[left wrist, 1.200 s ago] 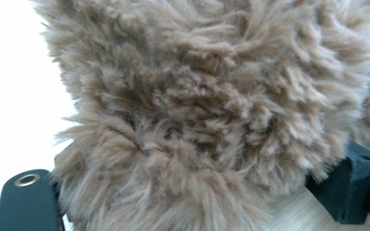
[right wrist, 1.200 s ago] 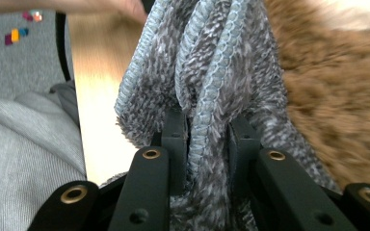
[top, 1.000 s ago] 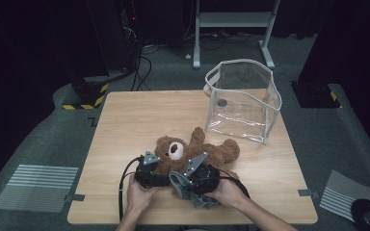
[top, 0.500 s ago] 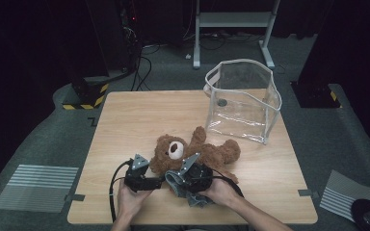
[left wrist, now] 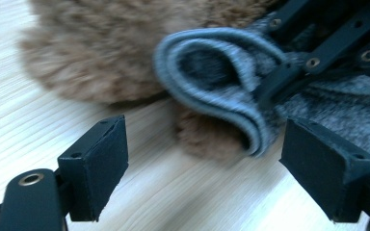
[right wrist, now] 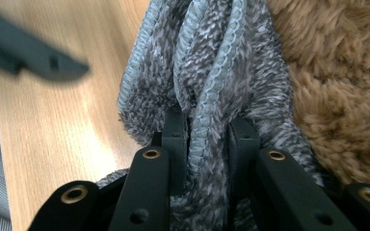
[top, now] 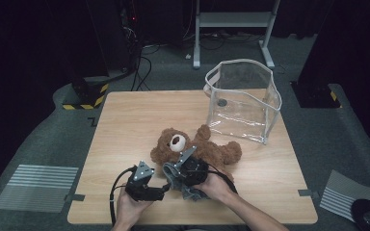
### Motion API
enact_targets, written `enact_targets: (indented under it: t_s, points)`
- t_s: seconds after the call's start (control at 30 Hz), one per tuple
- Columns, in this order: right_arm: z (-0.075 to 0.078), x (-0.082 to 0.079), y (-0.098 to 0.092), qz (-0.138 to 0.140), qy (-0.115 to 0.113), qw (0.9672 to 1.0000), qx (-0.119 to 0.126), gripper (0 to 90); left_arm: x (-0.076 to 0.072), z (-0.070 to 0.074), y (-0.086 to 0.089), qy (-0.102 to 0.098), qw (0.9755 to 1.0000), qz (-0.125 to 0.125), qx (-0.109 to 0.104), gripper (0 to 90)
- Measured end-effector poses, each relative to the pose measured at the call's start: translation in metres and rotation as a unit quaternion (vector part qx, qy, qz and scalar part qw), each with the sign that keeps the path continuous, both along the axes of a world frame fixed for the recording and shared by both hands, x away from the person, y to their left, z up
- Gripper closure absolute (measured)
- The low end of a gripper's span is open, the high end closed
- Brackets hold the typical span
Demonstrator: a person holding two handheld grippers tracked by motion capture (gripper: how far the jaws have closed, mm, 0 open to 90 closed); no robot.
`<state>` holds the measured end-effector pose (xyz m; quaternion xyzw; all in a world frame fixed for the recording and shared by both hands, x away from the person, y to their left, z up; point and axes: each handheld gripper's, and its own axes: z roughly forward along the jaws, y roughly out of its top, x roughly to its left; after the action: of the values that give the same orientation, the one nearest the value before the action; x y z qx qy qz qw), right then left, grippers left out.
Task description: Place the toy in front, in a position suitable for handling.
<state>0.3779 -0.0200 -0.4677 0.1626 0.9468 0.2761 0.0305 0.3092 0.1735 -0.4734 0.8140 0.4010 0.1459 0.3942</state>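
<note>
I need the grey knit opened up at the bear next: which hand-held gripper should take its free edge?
Left. The left hand-held gripper is open, with the knit's rolled edge just ahead of its jaws. The right hand-held gripper is already shut on the knit beside the bear.

So the surface (top: pixel 125 125) is a light wood tabletop, pale grain, sitting on a grey carpeted floor (top: pixel 43 139). Lying right on it is a brown teddy bear (top: pixel 192 147), on its back, just past the fingers of both grippers and touching the grey knitted cloth (top: pixel 180 180) that rests beside it on the wood near the front edge. Farther off beyond the fingers, toward the back right corner, a clear plastic bag (top: pixel 243 98) with white trim stands upright and open at the top, apart from the bear. The left stretch of wood, out to the side of the fingers, is just bare grain.
</note>
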Motion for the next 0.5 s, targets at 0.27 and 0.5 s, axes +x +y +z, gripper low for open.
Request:
enact_targets:
  t_s: [0.27,0.5]
  points:
    - [0.0,-0.007,0.0,0.001,0.001,1.0,-0.004,71.5,0.008,0.0,-0.02,-0.005,0.9993,-0.037,-0.005,17.9]
    - [0.0,-0.008,-0.002,0.001,-0.001,1.0,-0.001,69.9,0.009,-0.001,-0.024,-0.007,0.999,-0.044,0.001,18.2]
